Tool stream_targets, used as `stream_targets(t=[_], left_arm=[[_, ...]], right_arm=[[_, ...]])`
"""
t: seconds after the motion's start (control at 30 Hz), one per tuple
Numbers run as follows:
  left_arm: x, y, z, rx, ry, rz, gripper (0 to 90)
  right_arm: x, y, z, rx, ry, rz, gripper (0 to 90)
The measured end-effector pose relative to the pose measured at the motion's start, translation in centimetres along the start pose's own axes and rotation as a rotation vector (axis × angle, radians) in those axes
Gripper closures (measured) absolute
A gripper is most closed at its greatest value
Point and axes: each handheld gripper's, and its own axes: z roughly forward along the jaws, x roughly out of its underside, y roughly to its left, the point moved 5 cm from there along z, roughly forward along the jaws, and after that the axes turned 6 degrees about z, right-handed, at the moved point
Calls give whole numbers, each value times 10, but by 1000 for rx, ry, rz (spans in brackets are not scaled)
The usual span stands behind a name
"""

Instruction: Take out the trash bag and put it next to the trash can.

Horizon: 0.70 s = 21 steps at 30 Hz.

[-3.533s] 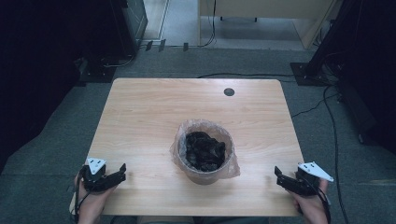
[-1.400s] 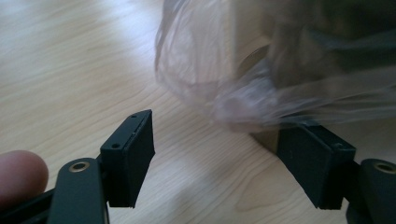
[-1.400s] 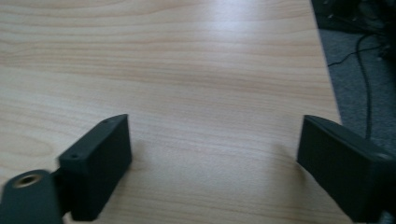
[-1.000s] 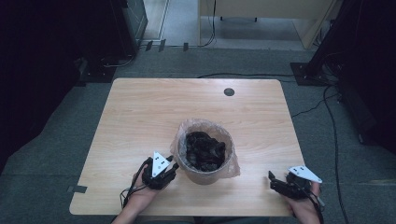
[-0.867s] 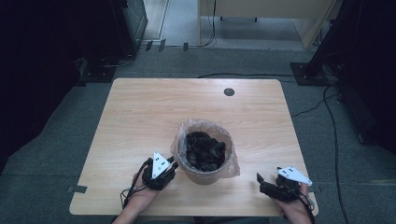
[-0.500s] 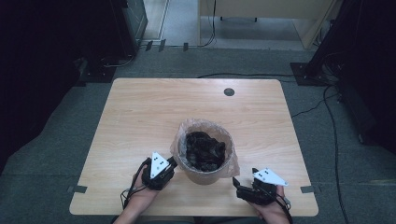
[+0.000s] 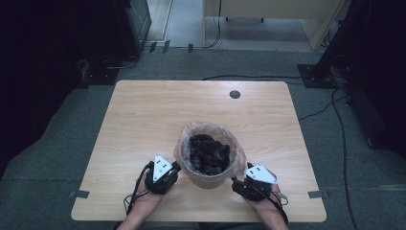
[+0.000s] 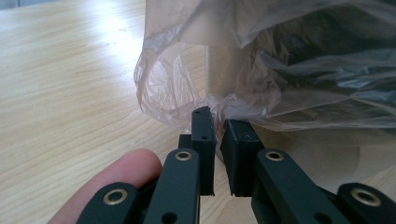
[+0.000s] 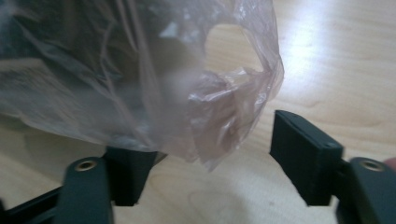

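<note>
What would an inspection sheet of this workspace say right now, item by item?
Surface: wooden table, with a dark round hole.
Job's things: small bin lined with a thin plastic bag, dark contents.
Clutter: nothing seen.
Grippers: left gripper pinches the bag's edge; right gripper has been closing, bag between its jaws, not yet pinched.
Cables: on the floor beyond the table.
Surroundings: grey carpet, dark equipment.

Both claws left the desk's near corners for the bag (image 7: pixel 191 143): left claw (image 8: pixel 217 133) closed on its edge, right claw (image 9: pixel 210 158) narrowed around it.
</note>
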Motion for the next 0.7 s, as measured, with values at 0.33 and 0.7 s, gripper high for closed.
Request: stream_targets(t=[0.33,0.7], left_arm=[[-17,0,-17,-20,-52,1,851],[-49,0,-52,-76,-142,16,870]], right_arm=[[-23,5,-12,3,-166,-38,854],[-54,26,-39,128,-288,-68,875]])
